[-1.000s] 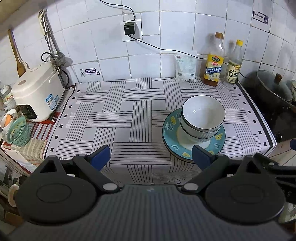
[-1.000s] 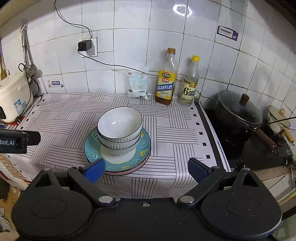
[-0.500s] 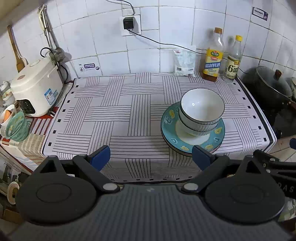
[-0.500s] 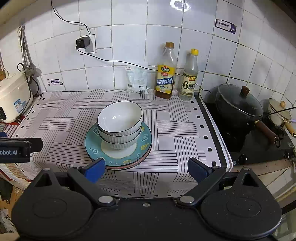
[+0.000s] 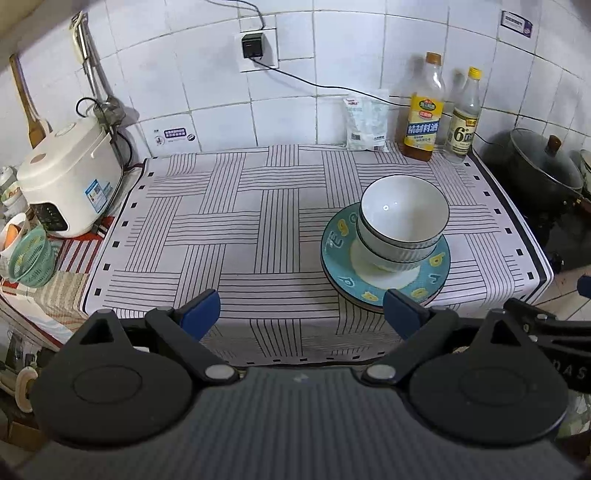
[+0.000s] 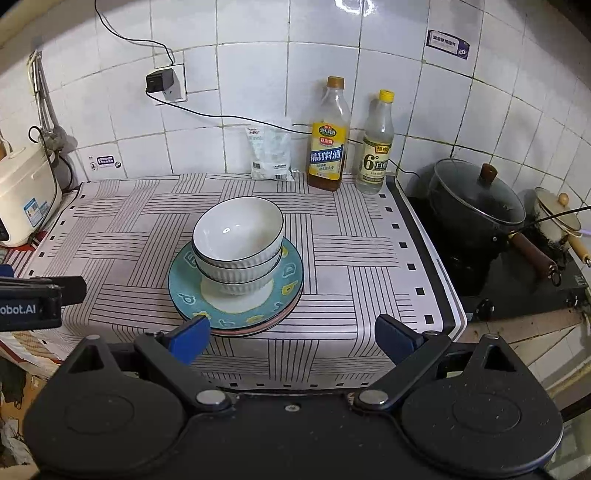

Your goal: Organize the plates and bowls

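Your shots are bright and sharp mid-frame. Light's coming from overhead, with glare on the wall tiles [image 6: 349, 5] and a small glint in the top bowl [image 5: 385, 207]. Heavy fisheye bending, corners go black, stove side's dim.

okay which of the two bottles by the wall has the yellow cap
The clear bottle with the big 6 on its label, nearest the black pot. The amber bottle beside it has a brownish cap.

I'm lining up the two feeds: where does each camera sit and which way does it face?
Left wrist: on the left hand-held gripper, open, facing the tiled wall; bowls lie right of centre.
Right wrist: on the right hand-held gripper, open, same facing; bowls left of centre, pot at right.
Shared: bowls, plates, two bottles.
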The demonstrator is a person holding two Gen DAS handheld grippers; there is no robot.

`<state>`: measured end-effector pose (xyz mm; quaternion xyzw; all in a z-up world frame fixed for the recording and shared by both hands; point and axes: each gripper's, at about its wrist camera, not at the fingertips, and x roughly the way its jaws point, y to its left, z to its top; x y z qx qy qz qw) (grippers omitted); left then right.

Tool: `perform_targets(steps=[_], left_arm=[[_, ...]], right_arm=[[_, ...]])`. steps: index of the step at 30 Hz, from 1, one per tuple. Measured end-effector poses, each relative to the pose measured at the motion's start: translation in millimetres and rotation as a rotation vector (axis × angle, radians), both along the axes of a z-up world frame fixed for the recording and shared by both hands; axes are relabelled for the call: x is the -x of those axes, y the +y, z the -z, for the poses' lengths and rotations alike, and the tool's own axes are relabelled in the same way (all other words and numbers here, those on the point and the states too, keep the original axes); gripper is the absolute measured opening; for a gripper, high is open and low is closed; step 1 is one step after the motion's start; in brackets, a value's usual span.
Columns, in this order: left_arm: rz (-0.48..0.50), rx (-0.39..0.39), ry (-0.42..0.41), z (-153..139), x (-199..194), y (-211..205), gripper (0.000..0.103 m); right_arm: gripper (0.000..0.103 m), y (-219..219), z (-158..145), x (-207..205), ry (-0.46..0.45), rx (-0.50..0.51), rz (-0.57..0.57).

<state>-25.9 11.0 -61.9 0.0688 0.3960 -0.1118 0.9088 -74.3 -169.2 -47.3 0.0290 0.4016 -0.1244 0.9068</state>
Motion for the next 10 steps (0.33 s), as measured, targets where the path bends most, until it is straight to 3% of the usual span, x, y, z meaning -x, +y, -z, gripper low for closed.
perform_targets(steps=[10], left_arm=[[0.003, -0.006, 0.003, -0.5, -1.1, 2.6, 0.096]], right_arm=[[0.098, 5.1, 1.0, 0.1, 0.007, -0.003, -0.001]])
